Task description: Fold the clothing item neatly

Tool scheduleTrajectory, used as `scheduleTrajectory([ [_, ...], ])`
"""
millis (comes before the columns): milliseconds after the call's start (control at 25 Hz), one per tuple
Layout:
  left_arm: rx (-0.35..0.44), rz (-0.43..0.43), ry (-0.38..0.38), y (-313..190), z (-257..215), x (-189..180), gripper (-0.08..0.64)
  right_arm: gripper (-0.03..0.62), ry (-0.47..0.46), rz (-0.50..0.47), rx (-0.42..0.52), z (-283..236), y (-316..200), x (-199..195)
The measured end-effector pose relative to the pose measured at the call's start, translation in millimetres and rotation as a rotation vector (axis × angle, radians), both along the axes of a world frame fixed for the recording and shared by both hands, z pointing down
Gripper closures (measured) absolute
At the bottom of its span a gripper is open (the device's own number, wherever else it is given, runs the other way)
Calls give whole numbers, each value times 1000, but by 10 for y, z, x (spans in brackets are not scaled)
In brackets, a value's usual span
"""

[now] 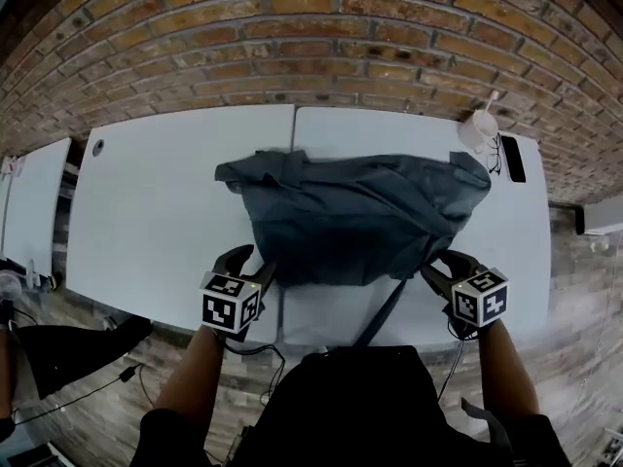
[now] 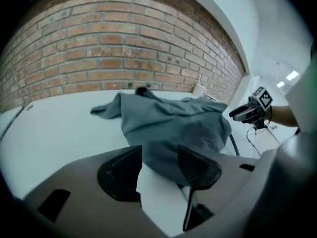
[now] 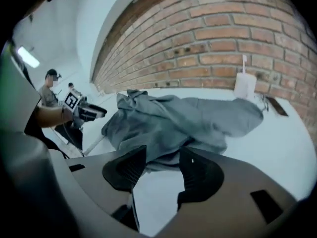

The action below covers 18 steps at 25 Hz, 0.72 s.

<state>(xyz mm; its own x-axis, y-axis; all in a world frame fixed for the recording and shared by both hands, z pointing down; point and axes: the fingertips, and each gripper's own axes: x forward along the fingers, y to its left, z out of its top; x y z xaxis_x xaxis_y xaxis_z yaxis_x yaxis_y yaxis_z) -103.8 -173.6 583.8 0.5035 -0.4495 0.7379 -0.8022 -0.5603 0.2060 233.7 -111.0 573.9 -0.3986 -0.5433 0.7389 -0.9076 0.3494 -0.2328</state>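
A dark grey-blue garment (image 1: 360, 212) lies crumpled on the white table (image 1: 156, 212), with one sleeve pointing left. In the left gripper view the garment (image 2: 168, 125) has its near hem just ahead of the jaws. In the right gripper view the garment (image 3: 183, 120) shows its right edge. My left gripper (image 1: 255, 263) hovers at the garment's near left corner, open, and nothing is pinched in it (image 2: 158, 163). My right gripper (image 1: 440, 266) stands at the near right corner, also open and empty (image 3: 161, 166).
A white bottle (image 1: 477, 129) and a black phone (image 1: 513, 159) sit at the table's far right. A dark strap (image 1: 387, 311) runs from the garment over the near edge. A brick wall (image 1: 311, 37) backs the table. Another white table (image 1: 34, 202) stands to the left.
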Motion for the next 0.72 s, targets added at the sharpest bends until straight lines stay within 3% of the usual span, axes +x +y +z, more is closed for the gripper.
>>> scheduleTrajectory([
  [120, -108, -77, 27, 263, 255, 41, 357, 385, -98, 229, -96, 205, 94, 39],
  [200, -146, -151, 68, 237, 302, 45, 357, 385, -228, 398, -124, 200, 16, 86],
  [280, -187, -215, 92, 147, 360, 44, 357, 385, -363, 495, -177, 223, -61, 9],
  [320, -217, -239, 96, 117, 406, 40, 359, 385, -388, 506, -210, 270, -80, -60],
  [400, -297, -261, 99, 109, 491, 47, 392, 389, -332, 479, -250, 377, -103, -169],
  [440, -326, -257, 97, 117, 508, 66, 504, 453, -274, 460, -249, 401, -119, -190],
  [480, -336, -243, 93, 120, 503, 94, 554, 566, -226, 441, -234, 387, -141, -202],
  [560, -295, -197, 76, 110, 410, 137, 556, 568, -211, 400, -172, 248, -190, -257],
  [720, -75, -65, 121, 169, -27, 182, 557, 568, -243, 273, 9, -116, -58, -331],
])
